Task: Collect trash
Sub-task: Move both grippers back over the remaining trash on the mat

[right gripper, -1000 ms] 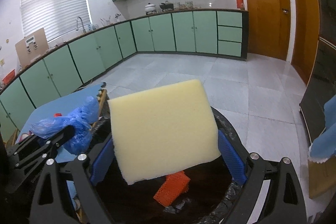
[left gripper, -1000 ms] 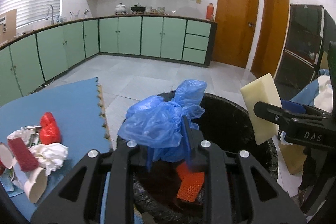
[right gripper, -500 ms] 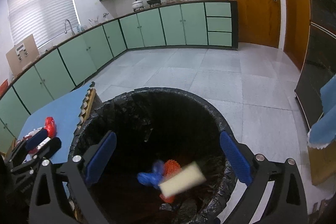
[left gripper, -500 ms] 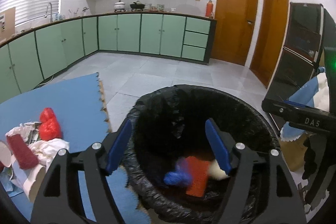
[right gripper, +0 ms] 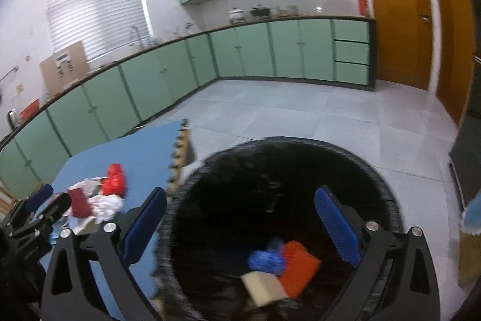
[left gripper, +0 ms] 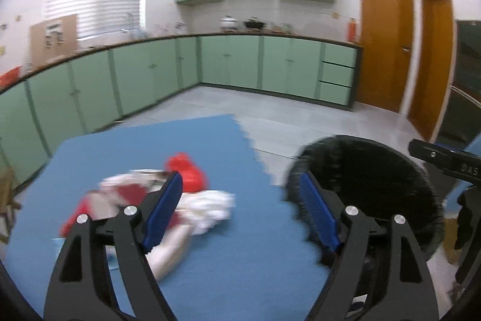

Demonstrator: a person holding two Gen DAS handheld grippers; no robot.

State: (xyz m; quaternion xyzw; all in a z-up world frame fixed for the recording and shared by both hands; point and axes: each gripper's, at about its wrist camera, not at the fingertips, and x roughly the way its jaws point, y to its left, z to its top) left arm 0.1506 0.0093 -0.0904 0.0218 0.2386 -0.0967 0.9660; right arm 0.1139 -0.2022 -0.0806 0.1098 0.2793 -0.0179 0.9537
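While both my tools gape empty, my left gripper (left gripper: 240,212) hangs over the blue mat (left gripper: 216,254) near the trash pile (left gripper: 180,194); my right gripper (right gripper: 240,227) overlooks the bin (right gripper: 387,170) holding sponge (right gripper: 264,286), blue bag (right gripper: 267,259), orange piece (right gripper: 300,265).

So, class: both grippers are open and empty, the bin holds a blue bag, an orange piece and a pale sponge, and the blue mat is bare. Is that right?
Not quite: the blue mat isn't bare. The left wrist view shows a trash pile still lying there. The rest holds.
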